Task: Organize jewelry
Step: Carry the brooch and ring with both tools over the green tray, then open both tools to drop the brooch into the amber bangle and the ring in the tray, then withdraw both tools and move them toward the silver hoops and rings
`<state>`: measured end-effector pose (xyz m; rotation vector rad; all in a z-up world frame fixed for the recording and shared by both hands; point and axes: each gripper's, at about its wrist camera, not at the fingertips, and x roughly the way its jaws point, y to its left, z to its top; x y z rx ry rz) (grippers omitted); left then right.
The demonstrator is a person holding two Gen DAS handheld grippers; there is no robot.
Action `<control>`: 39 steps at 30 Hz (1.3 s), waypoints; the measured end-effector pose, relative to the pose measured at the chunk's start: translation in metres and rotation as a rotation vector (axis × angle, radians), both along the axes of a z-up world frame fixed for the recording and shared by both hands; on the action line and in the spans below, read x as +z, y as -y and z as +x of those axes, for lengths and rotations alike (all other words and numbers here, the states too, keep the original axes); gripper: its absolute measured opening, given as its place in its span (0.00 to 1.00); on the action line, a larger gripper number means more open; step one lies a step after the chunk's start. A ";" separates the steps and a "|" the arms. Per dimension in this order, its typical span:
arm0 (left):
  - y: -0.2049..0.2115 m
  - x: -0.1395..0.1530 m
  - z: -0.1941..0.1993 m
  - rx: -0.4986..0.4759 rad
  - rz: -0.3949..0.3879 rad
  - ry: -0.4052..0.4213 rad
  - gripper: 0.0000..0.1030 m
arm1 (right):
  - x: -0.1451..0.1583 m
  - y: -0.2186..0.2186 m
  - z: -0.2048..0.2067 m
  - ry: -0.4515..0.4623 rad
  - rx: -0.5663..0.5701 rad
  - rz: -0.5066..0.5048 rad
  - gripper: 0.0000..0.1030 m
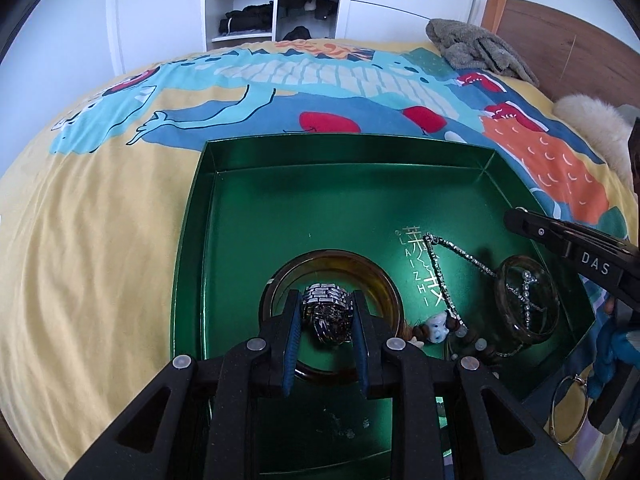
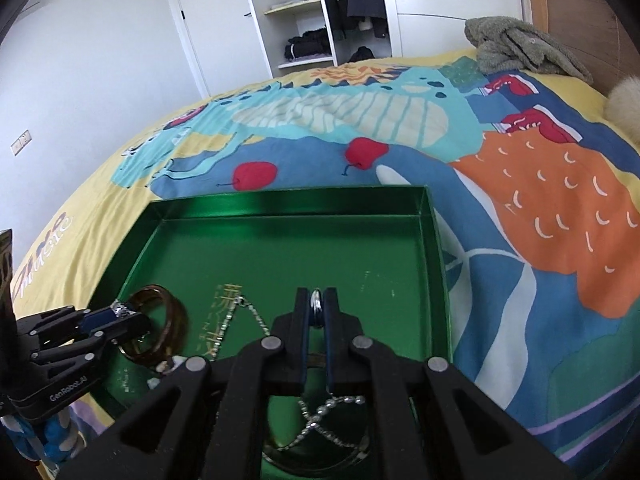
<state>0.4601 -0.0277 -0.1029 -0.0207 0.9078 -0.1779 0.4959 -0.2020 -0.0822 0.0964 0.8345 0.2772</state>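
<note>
A: Where's the silver link bracelet (image 1: 326, 312)?
B: Bunched up between the left gripper (image 1: 327, 322) pads, pinched there — right above the large amber bangle (image 1: 384, 280) lying in the green tray (image 1: 280, 208).

A: And the right gripper (image 2: 319, 308)?
B: Pressed nearly together on a small silver ring (image 2: 317, 305), over the tray. A rhinestone chain (image 1: 440, 264) trails across to the smaller amber bangle (image 1: 505, 300) — all on the patterned bedspread (image 1: 100, 220)
</note>
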 end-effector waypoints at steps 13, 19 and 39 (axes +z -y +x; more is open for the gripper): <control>0.006 -0.002 0.001 0.002 0.015 0.001 0.33 | -0.022 0.001 0.006 -0.048 0.004 -0.110 0.07; 0.001 0.016 -0.007 0.024 0.006 0.014 0.40 | 0.007 0.007 -0.014 -0.001 0.007 -0.091 0.20; -0.013 0.120 -0.177 0.018 0.017 0.140 0.42 | 0.126 0.038 -0.250 0.173 0.063 0.019 0.25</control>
